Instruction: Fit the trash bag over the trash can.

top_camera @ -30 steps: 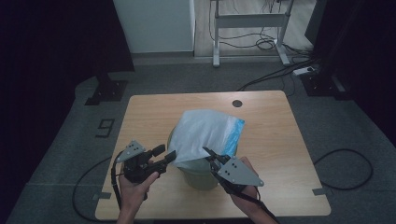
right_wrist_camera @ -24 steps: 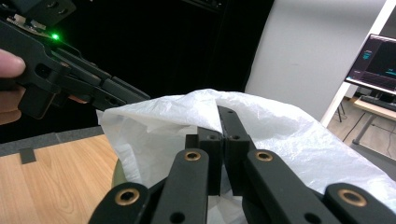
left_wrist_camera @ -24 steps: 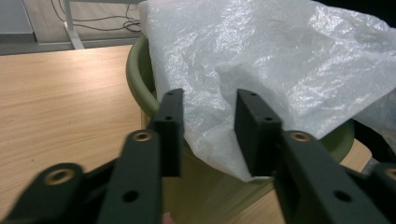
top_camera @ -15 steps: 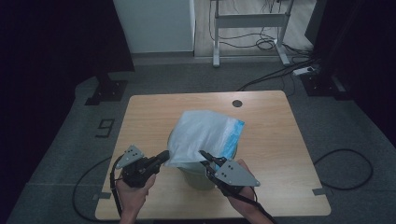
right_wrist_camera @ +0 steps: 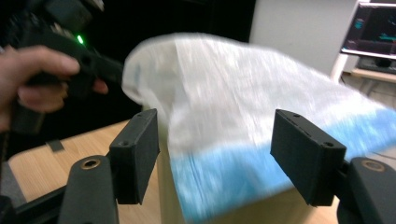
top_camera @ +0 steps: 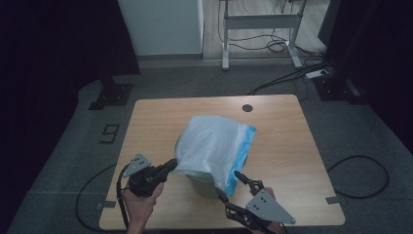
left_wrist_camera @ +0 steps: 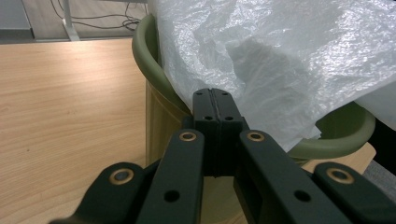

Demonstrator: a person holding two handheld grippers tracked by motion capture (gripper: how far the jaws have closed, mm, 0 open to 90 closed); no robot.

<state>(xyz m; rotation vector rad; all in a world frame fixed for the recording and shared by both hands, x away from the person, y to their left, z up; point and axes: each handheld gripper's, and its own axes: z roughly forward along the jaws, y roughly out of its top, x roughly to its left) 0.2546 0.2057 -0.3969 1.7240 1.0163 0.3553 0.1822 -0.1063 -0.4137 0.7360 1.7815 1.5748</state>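
Now, from the high view, my left gripper (top_camera: 170,165) sits at the near-left of the wooden table (top_camera: 287,146), its tip touching the left edge of the white plastic bag (top_camera: 214,141) draped over the green bin (top_camera: 202,183). My right gripper (top_camera: 233,187) is at the near edge, jaws spread, just beside the bag's blue band (top_camera: 241,156). Compared with half a second ago, both my hands have drawn nearer to the table's front edge, and the right jaws stand wider.

From the left gripper view, my jaws are pressed together; they meet right at the bag (left_wrist_camera: 280,60) where it hangs over the bin's rim (left_wrist_camera: 144,60), but I cannot tell whether film is caught between them.

From the right gripper view, my jaws stand wide apart with the bag (right_wrist_camera: 243,93) and its blue band (right_wrist_camera: 224,182) between and beyond them, blurred. My left hand (right_wrist_camera: 32,79) holds its gripper at the upper left.
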